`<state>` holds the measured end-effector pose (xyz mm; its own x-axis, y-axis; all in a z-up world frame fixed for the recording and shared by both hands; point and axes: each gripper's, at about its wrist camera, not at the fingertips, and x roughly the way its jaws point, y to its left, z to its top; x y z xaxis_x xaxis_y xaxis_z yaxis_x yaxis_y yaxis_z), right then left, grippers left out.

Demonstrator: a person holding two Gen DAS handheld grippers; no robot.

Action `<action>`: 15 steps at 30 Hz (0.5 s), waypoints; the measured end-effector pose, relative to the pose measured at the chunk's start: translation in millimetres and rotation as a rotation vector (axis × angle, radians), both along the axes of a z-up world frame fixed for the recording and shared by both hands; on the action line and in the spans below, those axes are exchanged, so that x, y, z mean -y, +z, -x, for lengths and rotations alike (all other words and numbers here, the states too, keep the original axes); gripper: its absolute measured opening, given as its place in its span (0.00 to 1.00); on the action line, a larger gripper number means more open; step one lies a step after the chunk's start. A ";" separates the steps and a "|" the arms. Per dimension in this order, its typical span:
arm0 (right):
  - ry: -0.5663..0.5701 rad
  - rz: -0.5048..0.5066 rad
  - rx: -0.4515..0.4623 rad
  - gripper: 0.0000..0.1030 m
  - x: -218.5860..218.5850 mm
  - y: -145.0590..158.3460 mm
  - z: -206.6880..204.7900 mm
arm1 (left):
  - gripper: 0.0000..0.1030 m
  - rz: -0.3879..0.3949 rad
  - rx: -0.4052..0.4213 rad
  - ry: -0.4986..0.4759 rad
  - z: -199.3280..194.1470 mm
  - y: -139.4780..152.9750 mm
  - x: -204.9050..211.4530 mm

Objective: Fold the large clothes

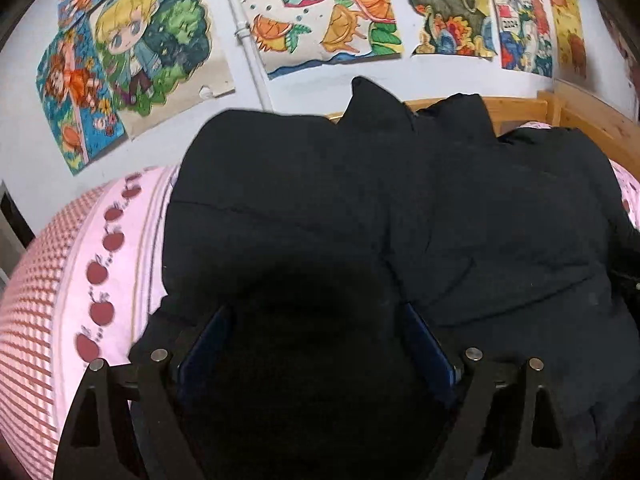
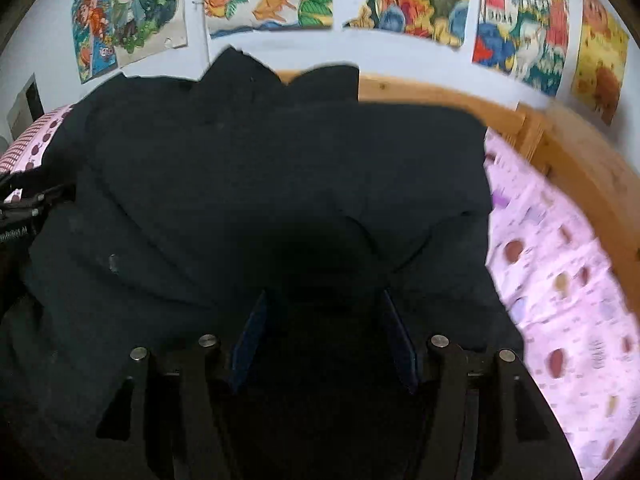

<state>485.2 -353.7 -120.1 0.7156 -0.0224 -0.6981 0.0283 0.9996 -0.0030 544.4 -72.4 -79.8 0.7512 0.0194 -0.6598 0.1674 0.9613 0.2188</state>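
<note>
Black garment (image 1: 360, 208) spread on bed (image 1: 100, 264), far edge bunched. Left gripper (image 1: 316, 344) jaws apart, right gripper (image 2: 324, 332) jaws apart, nothing clamped. Advice: pinch near hem at both corners, fold evenly toward far edge.

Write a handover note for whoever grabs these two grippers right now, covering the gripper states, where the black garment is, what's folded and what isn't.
Left gripper: jaws wide open, nothing pinched, poised over the near edge of the black garment.
Right gripper: jaws apart, no cloth seen clamped, over the same garment's near part.
Garment: lies bunched on the pink apple-print bedsheet, its far end up against the wooden bed frame by the wall with drawings.
Done: it appears gathered into a rough, lumpy stack; how many folds it has is hard to tell in the dark cloth.
Left: likely regrip the edges, smooth the creases and finish a neat fold.
</note>
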 end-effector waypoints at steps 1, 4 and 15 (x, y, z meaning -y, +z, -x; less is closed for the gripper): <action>0.001 -0.022 -0.001 0.51 1.9 -5.5 -2.4 | 0.85 0.003 -0.003 0.003 -2.2 -4.1 -0.3; -0.001 -0.059 0.002 0.52 4.4 -19.2 -6.3 | 0.85 -0.019 -0.022 0.016 -4.0 -8.3 1.5; -0.069 -0.162 0.075 0.73 -1.4 95.3 88.5 | 0.85 0.272 -0.111 0.042 82.7 110.5 -43.8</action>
<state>396.7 -352.3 -24.8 0.7662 0.0348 -0.6416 0.0912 0.9826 0.1621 461.7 -28.6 30.7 0.6762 -0.1402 -0.7233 0.1349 0.9887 -0.0655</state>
